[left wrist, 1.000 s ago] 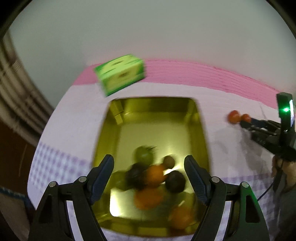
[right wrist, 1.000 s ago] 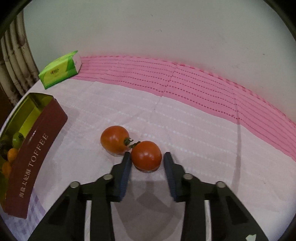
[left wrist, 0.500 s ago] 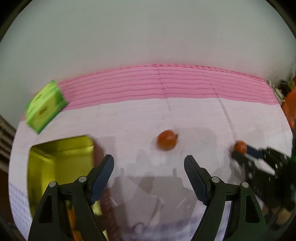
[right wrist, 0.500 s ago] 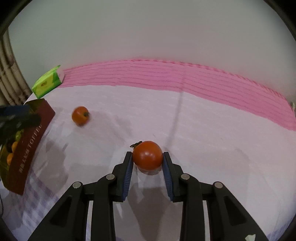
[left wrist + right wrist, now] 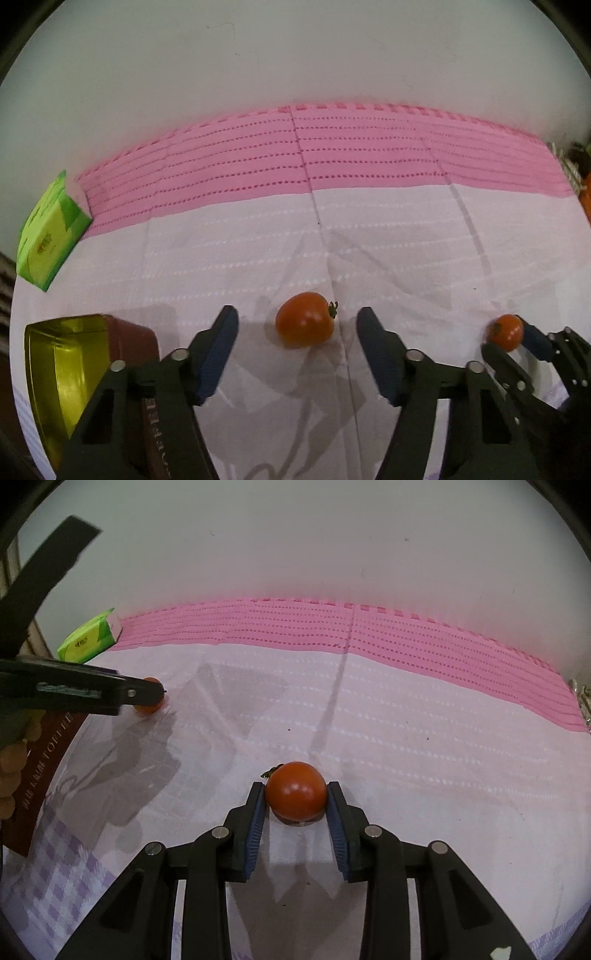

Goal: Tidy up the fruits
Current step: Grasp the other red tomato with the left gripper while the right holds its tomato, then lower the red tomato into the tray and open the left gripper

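Right gripper (image 5: 295,794) clamps one tomato (image 5: 296,790) on the tablecloth (image 5: 406,746), pads pressing both its sides. Left gripper (image 5: 297,325), jaws just closing but not touching, straddles a second tomato (image 5: 304,319) lying between them. Left of that tomato: toffee tin (image 5: 66,354). Beyond the tin: green carton (image 5: 50,229), at the cloth's pink band (image 5: 295,155).

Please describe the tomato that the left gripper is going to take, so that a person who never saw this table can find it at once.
On the pink and white tablecloth, look just right of the gold tin. The tomato lies there on the white part, in front of the left gripper, whose jaws do not touch it. The other tomato is clamped in the right gripper; this one lies free.
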Tool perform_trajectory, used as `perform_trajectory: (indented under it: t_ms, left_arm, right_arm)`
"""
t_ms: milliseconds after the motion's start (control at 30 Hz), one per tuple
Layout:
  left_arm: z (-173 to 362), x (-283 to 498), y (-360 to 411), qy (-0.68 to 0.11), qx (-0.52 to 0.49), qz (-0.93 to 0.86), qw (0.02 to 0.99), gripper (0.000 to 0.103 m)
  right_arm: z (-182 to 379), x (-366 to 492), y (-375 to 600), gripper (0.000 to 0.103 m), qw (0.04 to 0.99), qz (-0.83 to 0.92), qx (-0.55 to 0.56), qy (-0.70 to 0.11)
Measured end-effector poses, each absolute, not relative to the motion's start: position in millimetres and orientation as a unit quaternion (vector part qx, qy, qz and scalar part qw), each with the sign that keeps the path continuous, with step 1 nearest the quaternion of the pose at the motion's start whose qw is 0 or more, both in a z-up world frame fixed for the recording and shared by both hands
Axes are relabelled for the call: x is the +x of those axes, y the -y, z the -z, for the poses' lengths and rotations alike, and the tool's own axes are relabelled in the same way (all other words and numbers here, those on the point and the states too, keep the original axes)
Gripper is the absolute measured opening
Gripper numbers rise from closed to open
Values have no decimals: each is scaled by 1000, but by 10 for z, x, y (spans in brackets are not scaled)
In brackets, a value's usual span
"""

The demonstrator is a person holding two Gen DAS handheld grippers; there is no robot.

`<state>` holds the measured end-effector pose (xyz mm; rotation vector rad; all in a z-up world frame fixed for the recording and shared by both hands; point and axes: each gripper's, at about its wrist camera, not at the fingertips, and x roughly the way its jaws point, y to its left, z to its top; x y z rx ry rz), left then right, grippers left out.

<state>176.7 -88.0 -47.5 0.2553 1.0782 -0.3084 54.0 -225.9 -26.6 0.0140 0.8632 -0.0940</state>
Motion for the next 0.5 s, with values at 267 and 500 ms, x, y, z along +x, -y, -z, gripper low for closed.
perform_trajectory:
  t_ms: [267, 500]
  left_arm:
    - [596, 1800, 868, -534, 101, 149, 826, 35]
    - [243, 1377, 704, -524, 85, 168, 831, 35]
  right_arm:
    - [260, 538, 2271, 33, 907, 46, 9, -418]
    - [265, 539, 2236, 36, 906, 46, -2, -420]
